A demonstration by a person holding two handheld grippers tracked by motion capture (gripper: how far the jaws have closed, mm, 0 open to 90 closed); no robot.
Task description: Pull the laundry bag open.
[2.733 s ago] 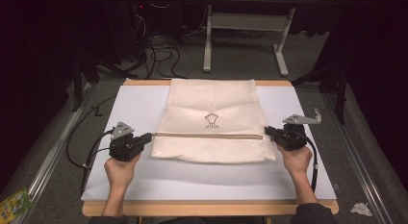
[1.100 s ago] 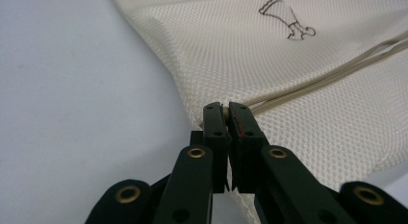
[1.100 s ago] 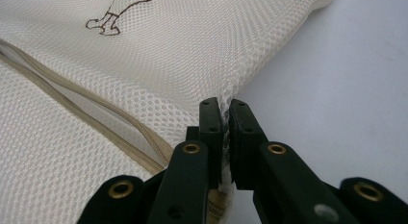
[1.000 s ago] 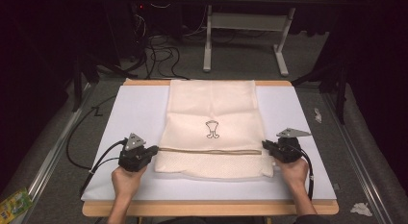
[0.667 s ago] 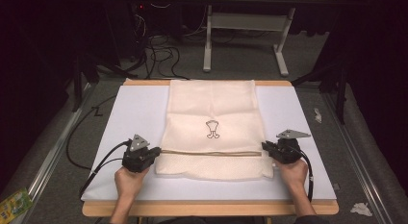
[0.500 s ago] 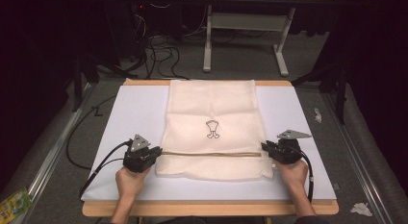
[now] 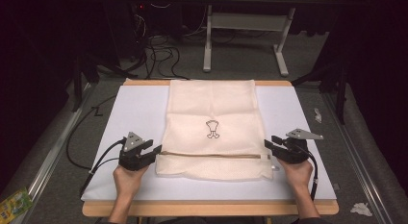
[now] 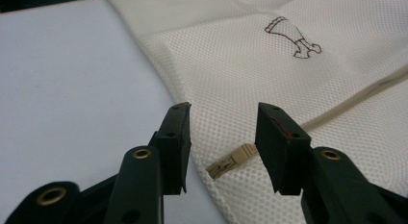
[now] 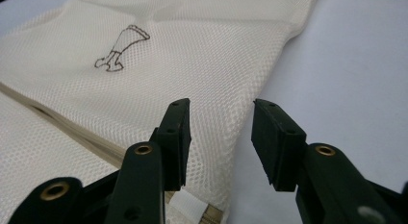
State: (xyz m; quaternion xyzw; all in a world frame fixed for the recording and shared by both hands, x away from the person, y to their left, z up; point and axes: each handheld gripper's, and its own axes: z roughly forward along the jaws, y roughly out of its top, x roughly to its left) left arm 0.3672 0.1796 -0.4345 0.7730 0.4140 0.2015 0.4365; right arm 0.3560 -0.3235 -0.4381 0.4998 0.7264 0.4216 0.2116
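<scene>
A cream mesh bag (image 7: 211, 113) with a small dark emblem (image 7: 211, 129) lies flat on the white sheet (image 7: 134, 113). Its zip (image 7: 211, 155) runs across near the front, with a folded strip below it. My left gripper (image 7: 155, 152) sits at the zip's left end, open, its jaws having just been opening. In the left gripper view the bag's edge and the zip end (image 8: 231, 161) lie between the parted jaws (image 8: 221, 137), untouched. My right gripper (image 7: 269, 142) is open at the zip's right end, jaws also just opening, with the bag's edge (image 9: 226, 132) between them and a white tab (image 9: 190, 207) below.
The white sheet covers a wooden tabletop (image 7: 207, 207) whose front edge is close to the hands. Black cables (image 7: 82, 137) trail off the left side. A grey desk frame (image 7: 245, 36) stands beyond the table. Paper scraps (image 7: 361, 208) lie on the floor at the right.
Both grippers drew the zip line toward the front edge and then opened, letting go of the bag's side edges. The bag now rests flat. The hands have barely shifted since.
</scene>
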